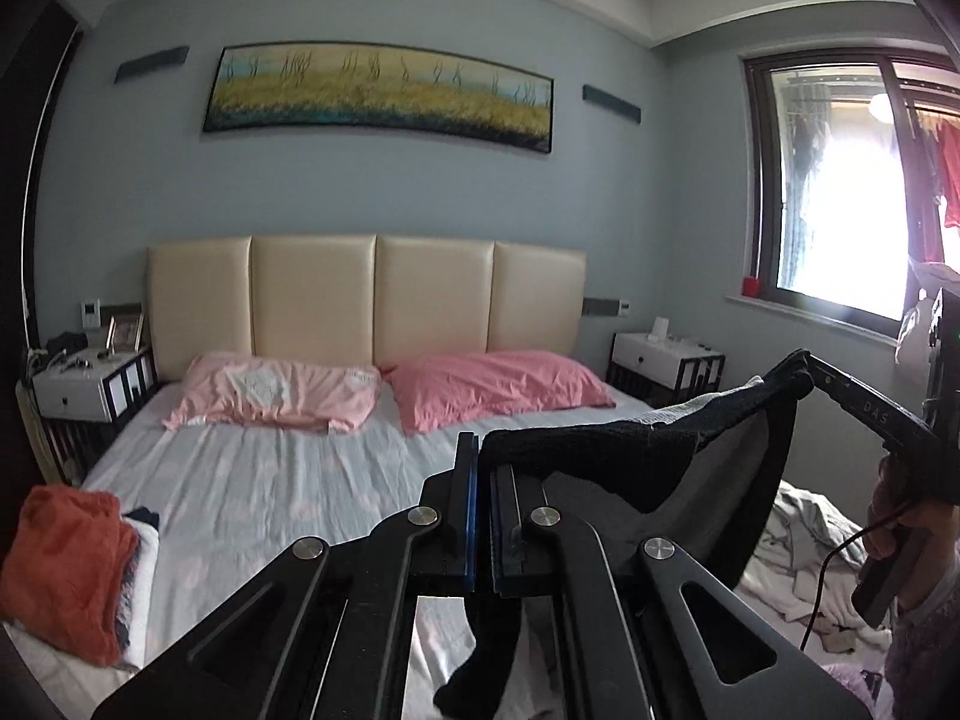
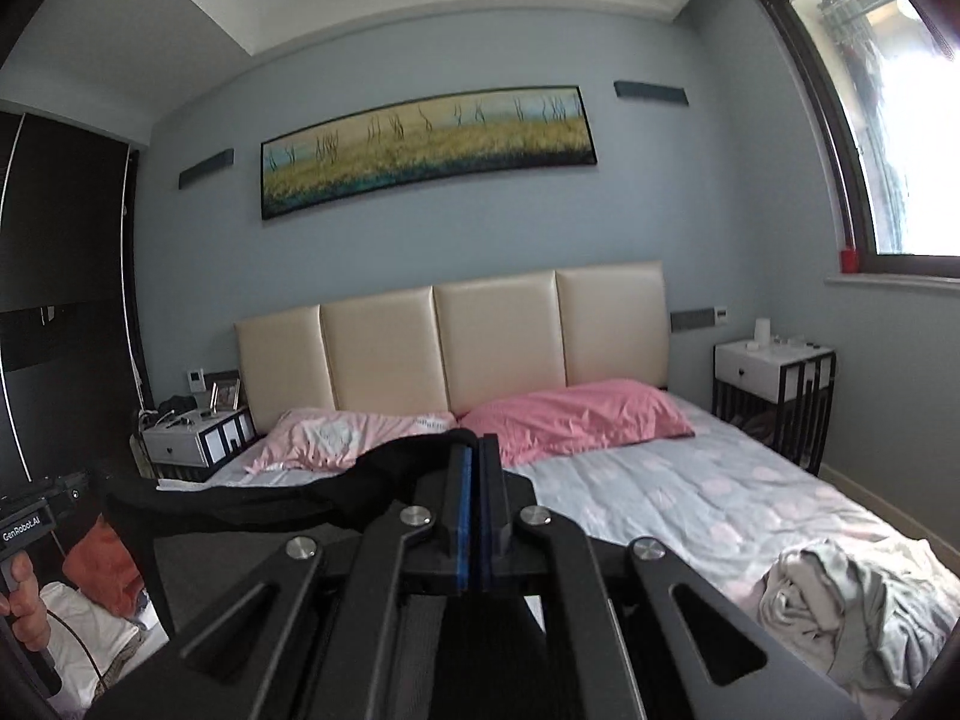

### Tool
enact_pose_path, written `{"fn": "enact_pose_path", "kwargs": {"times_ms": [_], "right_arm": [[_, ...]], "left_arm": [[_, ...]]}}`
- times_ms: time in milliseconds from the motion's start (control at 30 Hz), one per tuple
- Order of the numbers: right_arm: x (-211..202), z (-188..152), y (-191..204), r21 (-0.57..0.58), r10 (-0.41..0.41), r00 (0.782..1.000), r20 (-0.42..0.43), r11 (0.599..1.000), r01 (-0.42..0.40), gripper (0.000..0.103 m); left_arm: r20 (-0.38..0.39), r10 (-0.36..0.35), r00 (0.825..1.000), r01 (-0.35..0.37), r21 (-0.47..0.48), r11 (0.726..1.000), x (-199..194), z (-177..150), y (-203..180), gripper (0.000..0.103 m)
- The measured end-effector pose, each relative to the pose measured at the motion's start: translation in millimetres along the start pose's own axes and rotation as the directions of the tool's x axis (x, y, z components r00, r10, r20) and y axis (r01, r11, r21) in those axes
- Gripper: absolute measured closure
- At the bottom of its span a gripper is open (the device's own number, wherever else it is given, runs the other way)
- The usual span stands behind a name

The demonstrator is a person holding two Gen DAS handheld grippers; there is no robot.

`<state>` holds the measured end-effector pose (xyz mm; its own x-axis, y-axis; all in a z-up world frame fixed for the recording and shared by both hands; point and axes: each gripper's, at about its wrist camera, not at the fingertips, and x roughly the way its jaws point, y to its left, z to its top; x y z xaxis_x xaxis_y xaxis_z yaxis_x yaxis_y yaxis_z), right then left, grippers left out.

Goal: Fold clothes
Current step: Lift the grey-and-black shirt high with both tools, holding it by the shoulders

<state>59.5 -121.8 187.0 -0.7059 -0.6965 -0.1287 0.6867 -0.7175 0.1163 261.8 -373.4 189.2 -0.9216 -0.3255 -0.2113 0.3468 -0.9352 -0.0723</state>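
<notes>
A black garment with a grey inside (image 1: 600, 450) hangs stretched in the air above the bed (image 1: 270, 480). My left gripper (image 1: 480, 444) is shut on one edge of it, and a black strip dangles below the jaws. In the left wrist view my right gripper (image 1: 804, 363) pinches the other end at the right, held by a hand (image 1: 888, 516). In the right wrist view the right gripper (image 2: 478, 450) is shut on the black garment (image 2: 270, 498), which runs left toward the other hand (image 2: 24, 606).
A folded orange garment (image 1: 66, 570) tops a stack at the bed's near left corner. Crumpled pale clothes (image 2: 840, 612) lie at the near right. Two pink pillows (image 1: 498, 384) rest by the headboard, with a nightstand (image 2: 774, 372) on each side. A window (image 1: 840, 192) is at the right.
</notes>
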Motion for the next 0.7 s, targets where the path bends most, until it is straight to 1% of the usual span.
{"fn": "enact_pose_path", "kwargs": {"times_ms": [133,200,267,367,467,600,700], "right_arm": [[-50,40,13,-0.049,-0.009,0.994,0.112,0.999,0.015,0.101],[-73,55,20,-0.064,-0.001,0.989,0.150,0.998,0.011,0.101],[-91,66,26,-0.081,0.007,0.984,0.178,0.997,0.008,0.101],[-111,76,34,-0.101,0.007,0.979,0.205,0.995,0.014,0.101],[-123,78,39,-0.107,0.003,0.976,0.220,0.994,0.021,0.101],[-115,68,47,-0.125,-0.010,0.979,0.203,0.991,0.036,0.101],[-88,51,49,-0.132,-0.022,0.991,0.135,0.990,0.040,0.101]], "left_arm": [[0.105,-0.004,0.994,0.004,0.004,1.000,-46,37,-6,0.100],[0.144,-0.007,0.990,0.006,0.006,1.000,-67,51,-8,0.100],[0.174,-0.003,0.985,0.000,0.020,1.000,-86,62,-12,0.100],[0.192,-0.001,0.981,-0.005,0.028,1.000,-104,73,-13,0.100],[0.185,0.001,0.983,-0.006,0.030,1.000,-109,71,-11,0.100],[0.127,0.032,0.991,-0.035,0.020,0.999,-89,53,-6,0.100],[0.053,0.064,0.997,-0.064,0.005,0.998,-57,33,6,0.100]]}}
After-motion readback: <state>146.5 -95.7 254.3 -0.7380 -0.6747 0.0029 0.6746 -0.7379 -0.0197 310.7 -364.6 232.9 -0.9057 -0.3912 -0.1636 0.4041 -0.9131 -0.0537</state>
